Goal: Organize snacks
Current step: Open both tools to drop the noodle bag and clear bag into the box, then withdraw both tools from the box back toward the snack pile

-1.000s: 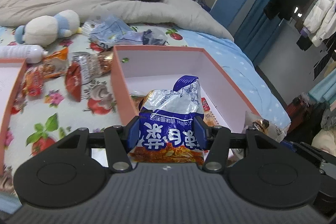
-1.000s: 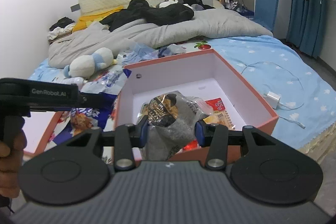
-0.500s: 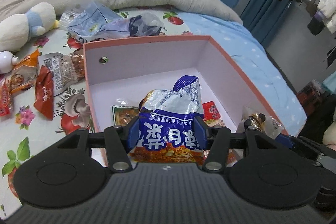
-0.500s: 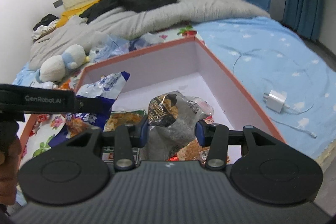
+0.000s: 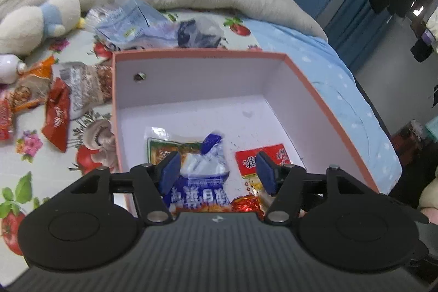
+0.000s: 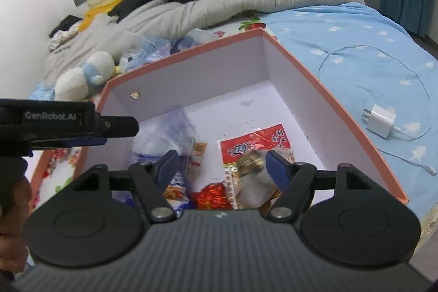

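Both grippers are over the pink box point(image 5: 323, 100), jaws opening on each. Left gripper point(image 5: 216, 173): jaws wide, blue-and-white snack bag point(image 5: 198, 182) sits between them, leaning by the left pad, right pad clear of it, so it reads as let go into the box. Right gripper point(image 6: 220, 166): jaws wide, clear pack with gold-brown top point(image 6: 250, 171) lies between them, no squeeze visible; released, I'd say.

Already in the box: red packet point(image 6: 253, 141), green-edged packet point(image 5: 158, 145), shiny red wrapper point(image 5: 245, 204), plus those two drops.

Still out on the bed point(image 5: 41, 163), left of the box: dark red sachet point(image 5: 57, 119), clear pack with brown snacks point(image 5: 84, 85), orange packets point(image 5: 30, 85) at the left edge, and crumpled blue-white bags point(image 5: 128, 28) beyond the box's far wall.

Estimate: roughly half done. Next would be lifting clear and going for the loose ones on the left.
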Available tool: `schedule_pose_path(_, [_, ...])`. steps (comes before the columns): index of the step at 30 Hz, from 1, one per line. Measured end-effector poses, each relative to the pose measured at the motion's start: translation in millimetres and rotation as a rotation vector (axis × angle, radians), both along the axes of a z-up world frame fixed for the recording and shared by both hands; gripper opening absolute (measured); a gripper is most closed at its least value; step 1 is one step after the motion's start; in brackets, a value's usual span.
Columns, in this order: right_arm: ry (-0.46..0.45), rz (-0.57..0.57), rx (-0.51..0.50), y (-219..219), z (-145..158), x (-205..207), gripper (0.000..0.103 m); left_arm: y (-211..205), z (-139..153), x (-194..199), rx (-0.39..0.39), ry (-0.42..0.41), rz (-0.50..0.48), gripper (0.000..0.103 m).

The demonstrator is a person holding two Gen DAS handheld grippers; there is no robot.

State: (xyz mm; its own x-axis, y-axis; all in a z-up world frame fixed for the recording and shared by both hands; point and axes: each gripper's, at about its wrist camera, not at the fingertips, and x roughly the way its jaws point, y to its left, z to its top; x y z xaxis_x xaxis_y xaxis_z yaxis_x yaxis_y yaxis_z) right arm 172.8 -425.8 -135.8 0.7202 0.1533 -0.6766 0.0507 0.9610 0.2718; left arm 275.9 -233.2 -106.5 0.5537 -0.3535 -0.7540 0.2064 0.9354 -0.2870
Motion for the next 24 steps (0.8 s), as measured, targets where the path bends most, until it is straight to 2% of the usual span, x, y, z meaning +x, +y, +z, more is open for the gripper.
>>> schedule_pose_path(11, [-0.086, 0.072, 0.022, 16, 37, -45, 0.072, 20, 45, -76, 0.032, -0.087, 0.065, 0.067])
schedule_pose_path(24, [-0.19, 0.165, 0.05, 49, 70, -102, 0.072, 62, 78, -165, 0.025, -0.15, 0.16, 0.068])
